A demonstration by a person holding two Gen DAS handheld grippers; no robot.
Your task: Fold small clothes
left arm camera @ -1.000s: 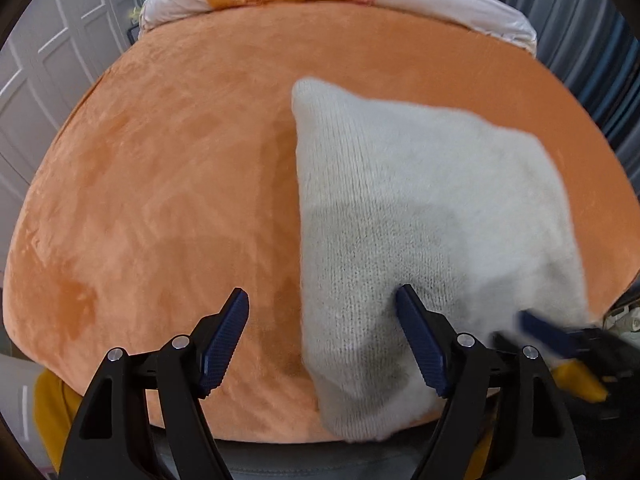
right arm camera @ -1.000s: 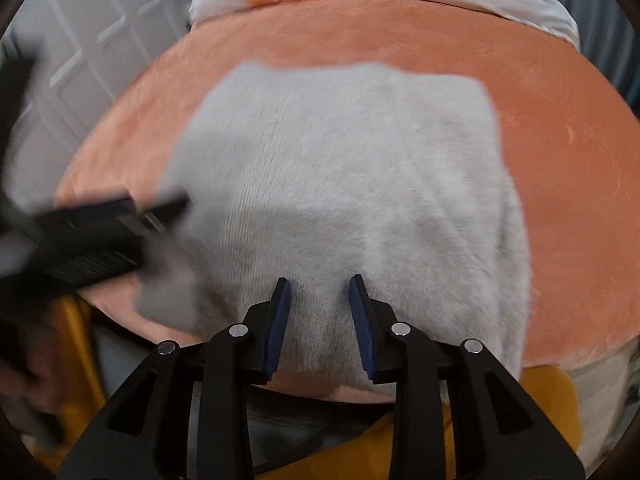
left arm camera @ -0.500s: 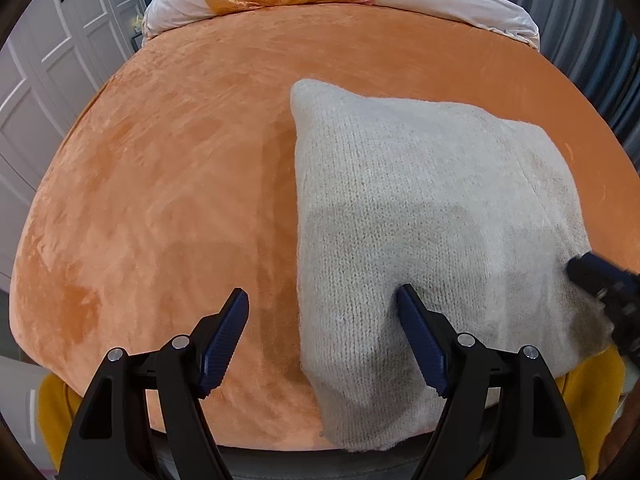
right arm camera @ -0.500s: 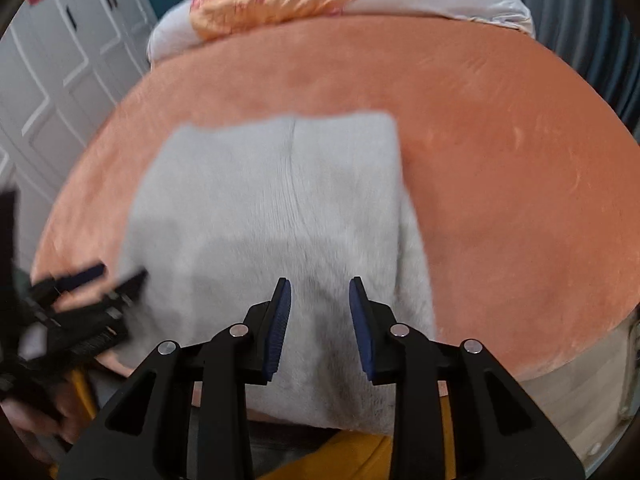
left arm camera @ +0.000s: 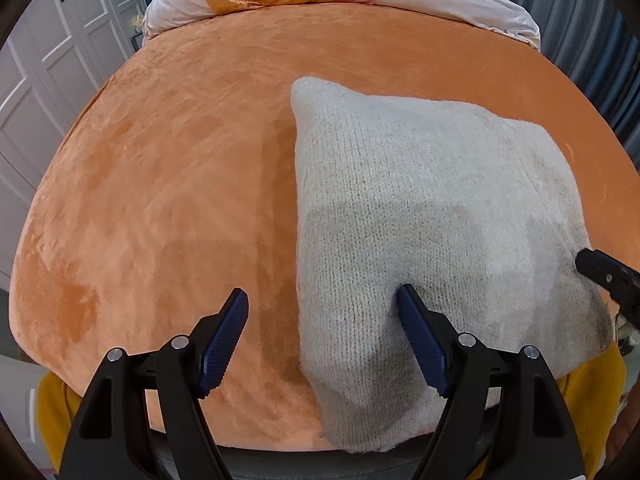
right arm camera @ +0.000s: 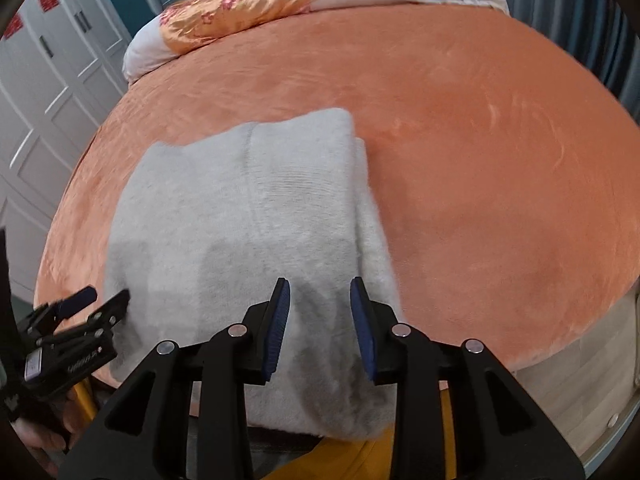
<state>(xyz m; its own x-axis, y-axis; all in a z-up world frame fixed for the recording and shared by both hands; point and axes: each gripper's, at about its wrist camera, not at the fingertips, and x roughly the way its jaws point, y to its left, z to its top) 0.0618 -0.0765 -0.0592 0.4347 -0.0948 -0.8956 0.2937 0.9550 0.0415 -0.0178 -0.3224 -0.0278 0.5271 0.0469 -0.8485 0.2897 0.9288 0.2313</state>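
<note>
The cream knitted garment (left arm camera: pixel 420 216) lies folded into a rectangle at the 6 o'clock edge of the orange plush bed (left arm camera: pixel 168 184), apparently nearly finished; left tongs (left arm camera: pixel 322 340) gape wide, right tongs (right arm camera: pixel 320 322) part-open, both empty.

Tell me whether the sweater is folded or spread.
Folded: the sweater lies as a compact rectangle on the blanket, a second layer showing along its right edge.
</note>
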